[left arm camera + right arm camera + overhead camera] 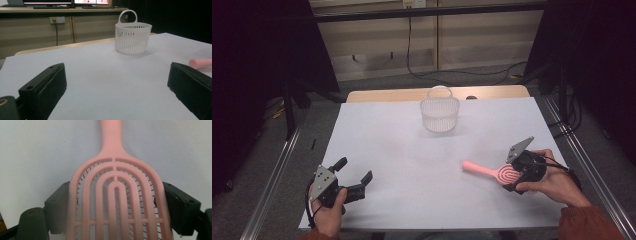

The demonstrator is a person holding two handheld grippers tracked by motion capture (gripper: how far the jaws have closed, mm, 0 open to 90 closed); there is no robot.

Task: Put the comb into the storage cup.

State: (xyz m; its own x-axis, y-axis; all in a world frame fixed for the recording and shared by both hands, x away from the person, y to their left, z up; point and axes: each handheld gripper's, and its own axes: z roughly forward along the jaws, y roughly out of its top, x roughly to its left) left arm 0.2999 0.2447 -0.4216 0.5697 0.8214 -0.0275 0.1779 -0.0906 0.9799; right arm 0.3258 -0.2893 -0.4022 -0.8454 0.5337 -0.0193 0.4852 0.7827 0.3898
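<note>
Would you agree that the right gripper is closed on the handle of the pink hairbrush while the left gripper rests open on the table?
Not quite: the right gripper is closed on the vented head of the pink hairbrush, not its handle, as the right gripper view shows. The left gripper does rest open on the table.

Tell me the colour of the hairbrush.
Pink hairbrush; clearest in the right gripper view.

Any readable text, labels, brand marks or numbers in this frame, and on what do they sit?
None can be read.
Pink hairbrush: no lettering on its vented back.
White basket: plain slats and handle, no label.
Monitors behind the table in the left gripper view: bright strips on screen, too small and blurred to read.
Wall socket: no legible marking.
Black tongs: no print.
</note>
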